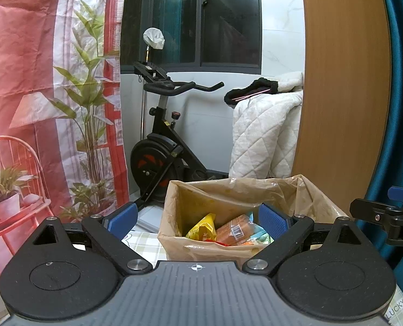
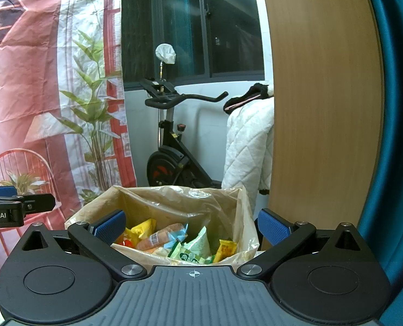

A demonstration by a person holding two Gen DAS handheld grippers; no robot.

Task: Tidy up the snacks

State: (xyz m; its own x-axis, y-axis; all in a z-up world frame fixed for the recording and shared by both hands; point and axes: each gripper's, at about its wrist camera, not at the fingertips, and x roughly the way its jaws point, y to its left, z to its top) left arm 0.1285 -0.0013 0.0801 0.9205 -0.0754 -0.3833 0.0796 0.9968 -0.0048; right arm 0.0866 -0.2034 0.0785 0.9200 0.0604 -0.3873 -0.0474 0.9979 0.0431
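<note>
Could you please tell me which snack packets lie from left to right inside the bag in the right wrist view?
Yellow packet → orange packet with barcode → white and green packet → small yellow bar, all inside the brown bag.

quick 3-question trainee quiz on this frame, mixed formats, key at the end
1. True or false: the left tool is shut on a snack.
2. The snacks sit in: A) a metal tin B) the brown paper bag C) a drawer.
3. What colour is the packet at the bag's left side in the right wrist view?

Key:
1. False. Both the left tool and the right tool are open and hold nothing.
2. B
3. Yellow
</note>
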